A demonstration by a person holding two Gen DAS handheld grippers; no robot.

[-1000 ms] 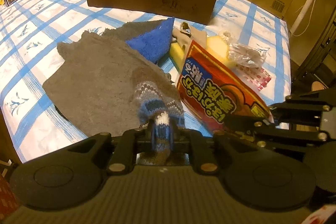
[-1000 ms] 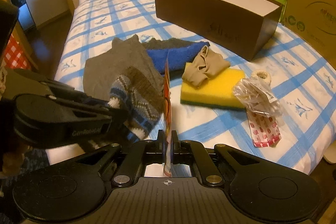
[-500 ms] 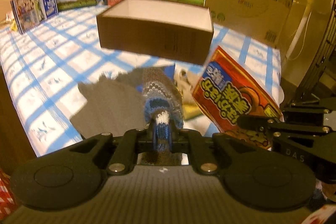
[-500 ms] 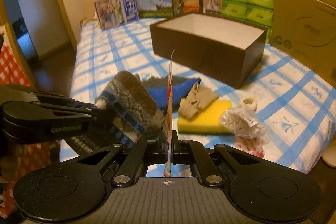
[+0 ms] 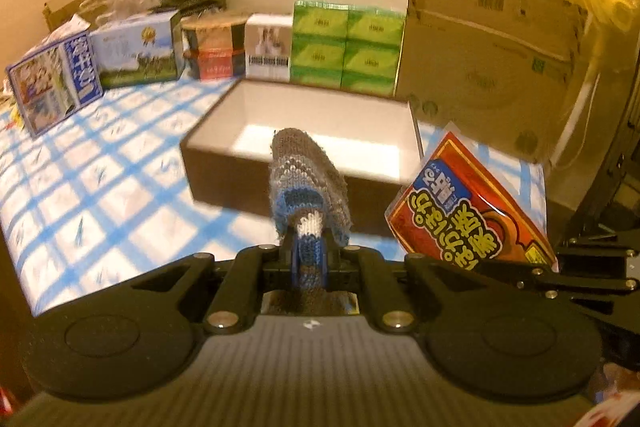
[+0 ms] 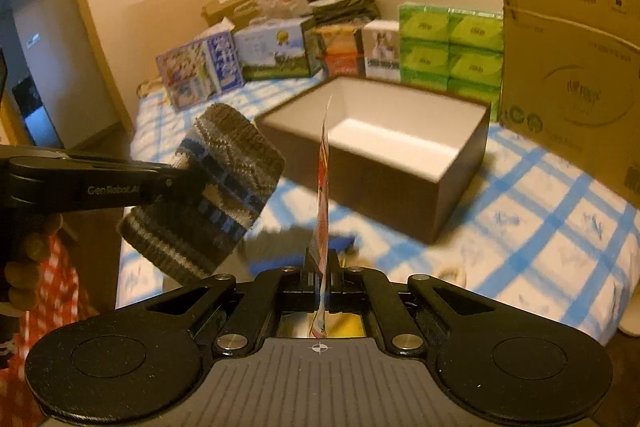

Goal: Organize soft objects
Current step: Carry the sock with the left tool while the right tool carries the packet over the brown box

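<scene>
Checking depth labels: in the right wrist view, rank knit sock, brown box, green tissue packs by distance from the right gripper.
1. Knit sock: left, held up by the left gripper.
2. Brown box: centre, open, on the bed.
3. Green tissue packs: behind the box, by the wall.

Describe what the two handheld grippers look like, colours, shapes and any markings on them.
Both are matte black plastic. The left gripper and right gripper each have a ribbed body, two round discs, angled linkage bars and silver rivets. A small crosshair mark sits at centre. The left one's side reads "GenRobot.AI" in pale lettering.
</scene>
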